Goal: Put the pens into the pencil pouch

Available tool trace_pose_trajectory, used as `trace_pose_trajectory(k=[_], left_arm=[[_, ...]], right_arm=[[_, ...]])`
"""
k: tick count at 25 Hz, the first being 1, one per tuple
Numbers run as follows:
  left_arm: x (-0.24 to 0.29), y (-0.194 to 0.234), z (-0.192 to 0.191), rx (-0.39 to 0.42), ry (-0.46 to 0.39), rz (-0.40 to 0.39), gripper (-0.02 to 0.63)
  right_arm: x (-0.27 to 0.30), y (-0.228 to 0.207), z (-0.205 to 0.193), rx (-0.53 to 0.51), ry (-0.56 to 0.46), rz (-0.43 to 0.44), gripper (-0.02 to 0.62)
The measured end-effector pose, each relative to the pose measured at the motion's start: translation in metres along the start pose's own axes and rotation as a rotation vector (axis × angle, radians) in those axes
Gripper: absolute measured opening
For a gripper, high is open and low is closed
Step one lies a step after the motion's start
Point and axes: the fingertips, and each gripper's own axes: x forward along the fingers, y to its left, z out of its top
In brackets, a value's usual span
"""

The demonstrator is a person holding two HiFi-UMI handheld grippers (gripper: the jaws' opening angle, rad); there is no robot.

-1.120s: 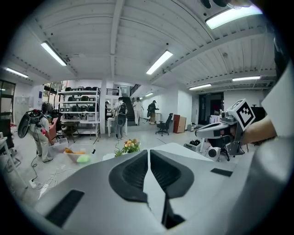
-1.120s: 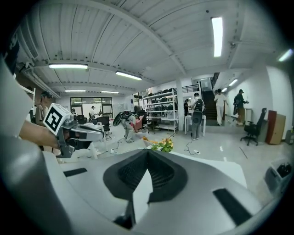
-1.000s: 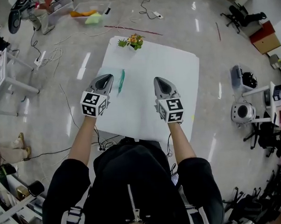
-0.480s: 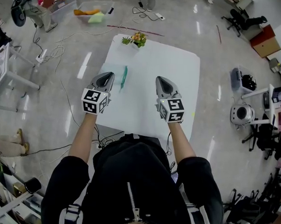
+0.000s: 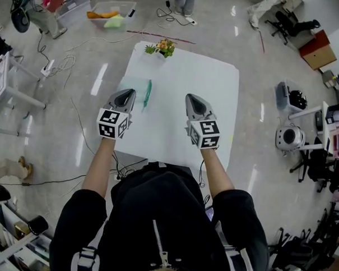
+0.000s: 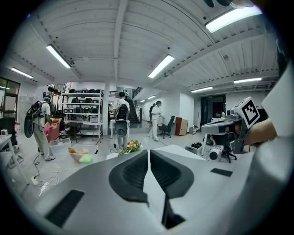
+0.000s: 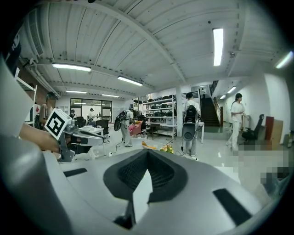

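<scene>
A green pen (image 5: 147,95) lies near the left edge of the white table (image 5: 180,120), resting on the right side of a pale, flat pouch (image 5: 131,86). My left gripper (image 5: 130,93) hovers just left of the pen, over the pouch, shut with nothing in it. My right gripper (image 5: 191,97) hangs over the table's middle, also shut and empty. In the left gripper view the jaws (image 6: 149,153) meet with no gap. The right gripper view shows its jaws (image 7: 147,153) pressed together at the tips. Neither gripper view shows the pen or the pouch.
A small pot of flowers (image 5: 162,48) stands at the table's far edge. Cables, a clear bin (image 5: 109,10) and a side table (image 5: 5,89) lie on the floor to the left. Office chairs and round machines (image 5: 287,137) stand to the right. People walk in the background.
Both grippers stay where they were. Only the head view shifts slightly.
</scene>
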Motion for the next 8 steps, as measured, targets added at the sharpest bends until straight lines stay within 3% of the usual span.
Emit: trace_pose_trajectory(k=[8], left_arm=[[0.0020, 0.0026, -0.0039, -0.005, 0.009, 0.001, 0.035]], right_arm=[[0.0017, -0.0011, -0.0038, 0.006, 0.005, -0.004, 0.008]])
